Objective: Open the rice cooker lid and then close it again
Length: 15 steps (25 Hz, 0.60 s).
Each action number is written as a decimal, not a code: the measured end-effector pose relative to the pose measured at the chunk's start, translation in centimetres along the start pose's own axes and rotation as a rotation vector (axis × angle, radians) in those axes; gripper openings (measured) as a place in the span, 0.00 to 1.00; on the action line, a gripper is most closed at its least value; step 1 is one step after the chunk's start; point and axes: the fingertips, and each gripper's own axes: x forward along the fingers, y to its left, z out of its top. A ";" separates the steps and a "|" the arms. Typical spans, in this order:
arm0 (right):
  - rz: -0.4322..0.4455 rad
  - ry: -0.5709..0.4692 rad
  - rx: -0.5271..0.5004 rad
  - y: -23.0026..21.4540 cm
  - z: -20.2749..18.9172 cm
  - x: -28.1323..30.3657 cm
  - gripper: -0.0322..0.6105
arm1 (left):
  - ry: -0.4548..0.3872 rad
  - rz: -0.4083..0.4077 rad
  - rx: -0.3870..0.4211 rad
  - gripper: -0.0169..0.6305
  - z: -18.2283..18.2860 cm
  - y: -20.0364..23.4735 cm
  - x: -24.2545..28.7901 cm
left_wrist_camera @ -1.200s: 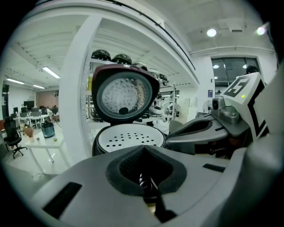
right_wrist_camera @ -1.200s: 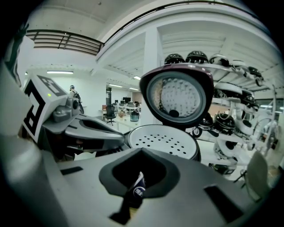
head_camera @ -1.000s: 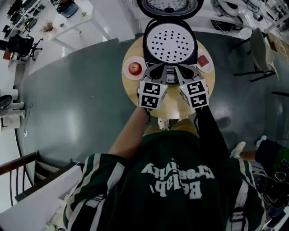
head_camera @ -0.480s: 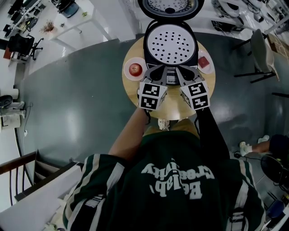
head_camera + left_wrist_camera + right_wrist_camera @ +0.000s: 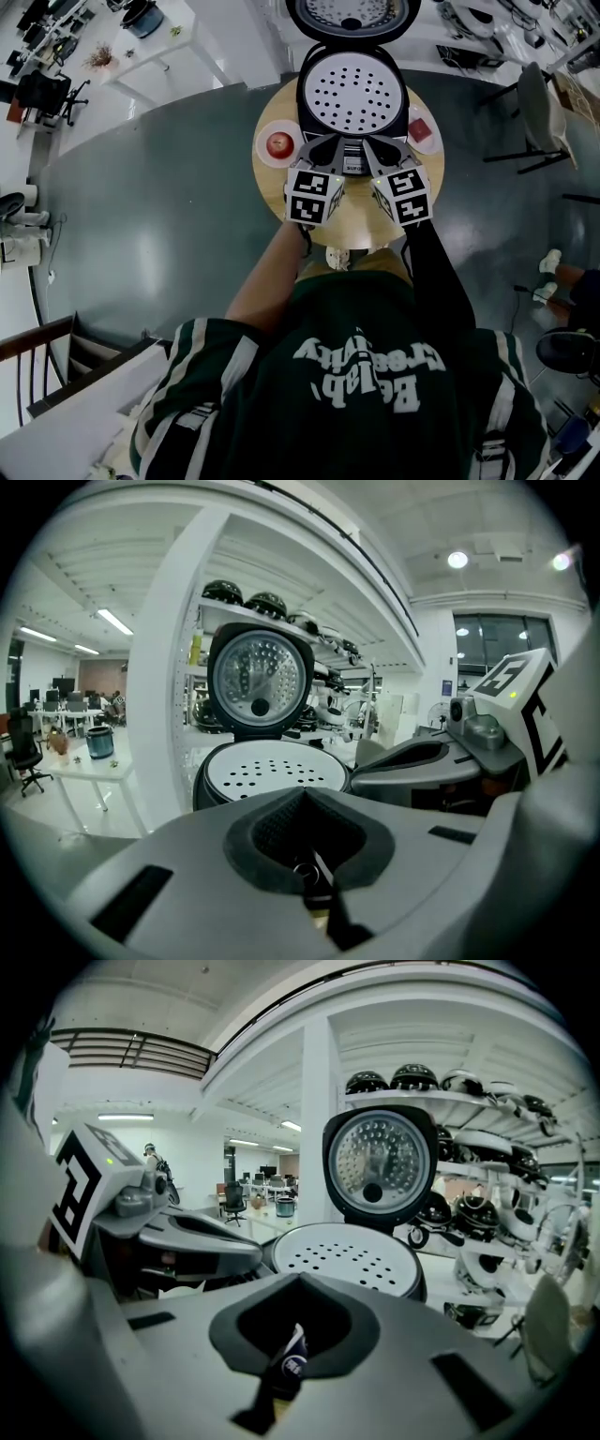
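The black rice cooker (image 5: 352,89) stands on the round wooden table (image 5: 356,220) with its lid (image 5: 352,14) swung up and back, and the white perforated inner plate shows. My left gripper (image 5: 323,148) and right gripper (image 5: 380,148) sit side by side just in front of the cooker's front edge, both shut with nothing held. The left gripper view shows the open cooker (image 5: 272,771) and raised lid (image 5: 260,679) beyond my shut left gripper (image 5: 303,797). The right gripper view shows the cooker (image 5: 352,1255) and lid (image 5: 380,1166) past my shut right gripper (image 5: 302,1283).
A white plate with a red apple (image 5: 278,142) lies left of the cooker. A small dish with a red item (image 5: 423,127) lies to its right. A chair (image 5: 534,103) stands off the table's right, and white desks stand at the far left.
Both grippers and the cooker have stayed almost still. A passer-by's feet on the floor at the right have moved.
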 end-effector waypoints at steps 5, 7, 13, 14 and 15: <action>-0.007 -0.002 -0.004 0.0 0.1 0.0 0.05 | -0.006 0.018 -0.007 0.02 0.1 0.0 -0.1; -0.006 -0.008 0.001 -0.1 0.4 -0.1 0.05 | -0.013 0.015 -0.029 0.02 0.4 0.0 -0.3; -0.045 -0.111 -0.006 -1.0 3.7 -1.7 0.05 | -0.093 0.036 0.022 0.02 3.5 0.1 -1.4; -0.056 -0.135 -0.006 -1.3 4.4 -2.1 0.05 | -0.111 0.039 0.021 0.02 4.3 0.3 -1.6; -0.067 -0.161 -0.002 -1.6 5.2 -2.5 0.05 | -0.131 0.042 0.021 0.02 5.2 0.5 -1.8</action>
